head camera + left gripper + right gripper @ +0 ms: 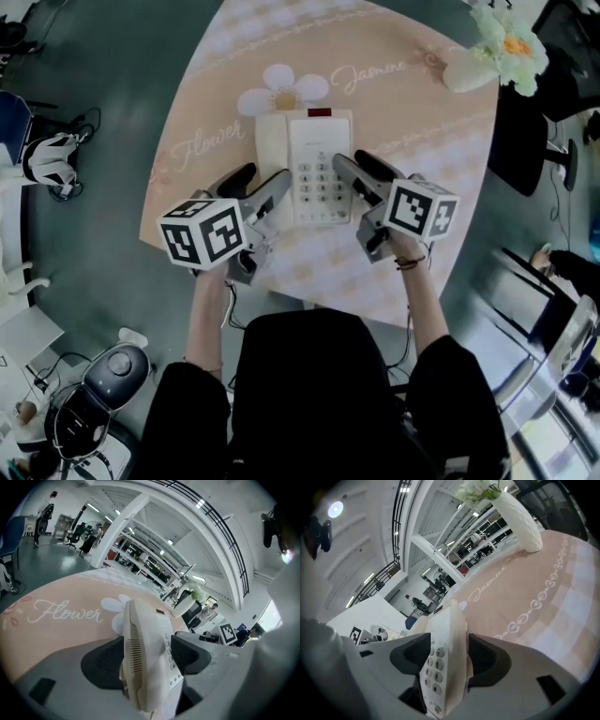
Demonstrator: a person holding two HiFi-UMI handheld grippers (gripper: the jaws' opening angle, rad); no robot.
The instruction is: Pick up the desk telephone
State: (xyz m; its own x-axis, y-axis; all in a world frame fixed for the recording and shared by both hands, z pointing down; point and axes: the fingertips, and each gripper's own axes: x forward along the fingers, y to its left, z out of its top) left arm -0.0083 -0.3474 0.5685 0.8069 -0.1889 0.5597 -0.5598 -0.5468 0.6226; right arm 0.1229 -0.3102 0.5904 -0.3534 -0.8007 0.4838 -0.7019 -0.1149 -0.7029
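Observation:
A cream desk telephone (319, 159) with a grey keypad and its handset on the left lies on the pink flower-print table (412, 103). My left gripper (261, 183) reaches in from the near left. Its dark jaws stand apart on either side of the handset (140, 653), and the left gripper (146, 657) is not pressing on it. My right gripper (364, 173) comes in from the near right. In the right gripper view the telephone's (445, 644) right edge stands between the spread jaws of the right gripper (449, 654). Both grippers are open, and the telephone rests on the table.
A white vase of flowers (497, 52) stands at the table's far right corner, and the right gripper view shows this vase (518, 520) too. A dark office chair (520, 141) sits just off the right edge. Equipment (103, 384) lies on the floor at the lower left.

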